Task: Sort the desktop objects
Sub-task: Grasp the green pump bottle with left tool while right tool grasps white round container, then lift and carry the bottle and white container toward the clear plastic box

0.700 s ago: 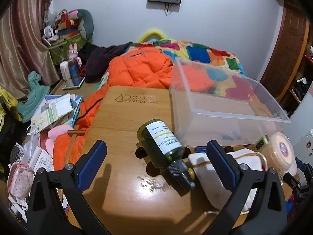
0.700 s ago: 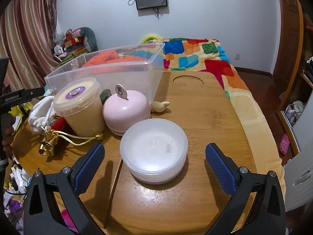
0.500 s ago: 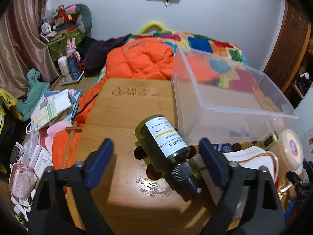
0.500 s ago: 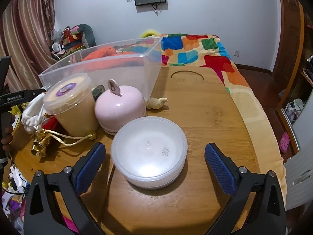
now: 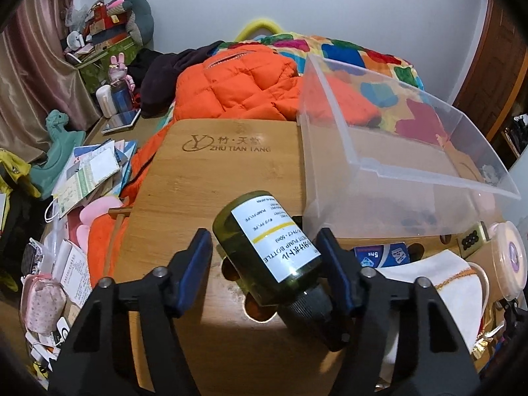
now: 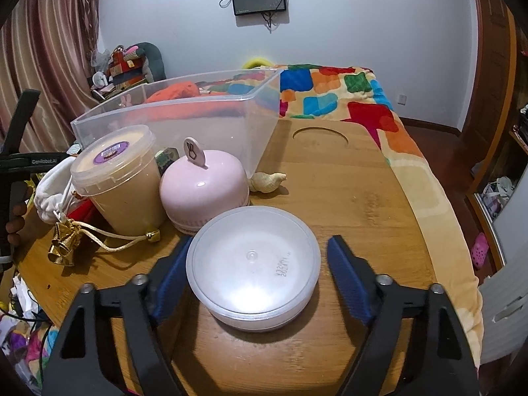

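Observation:
A dark green pump bottle (image 5: pixel 269 242) with a white label lies on its side on the bamboo table (image 5: pixel 211 171). My left gripper (image 5: pixel 265 262) is open, its blue pads on either side of the bottle, the right pad close to it. A round translucent container (image 6: pixel 252 265) with a lid sits on the table in the right wrist view. My right gripper (image 6: pixel 257 277) is open around it, the left pad at its rim, the right pad a little apart. A clear plastic bin (image 5: pixel 389 151) stands behind; it also shows in the right wrist view (image 6: pixel 184 125).
A lidded tan tub (image 6: pixel 117 178), a pink domed box (image 6: pixel 204 191), a seashell (image 6: pixel 267 181), a white pouch (image 5: pixel 439 283) with gold bells (image 6: pixel 64 242) and a blue packet (image 5: pixel 382 254) crowd the table. Bed, orange jacket (image 5: pixel 241 89) and floor clutter lie beyond.
Both grippers have moved forward and narrowed. The left now straddles the green bottle and the right straddles the round container. The objects have not moved.

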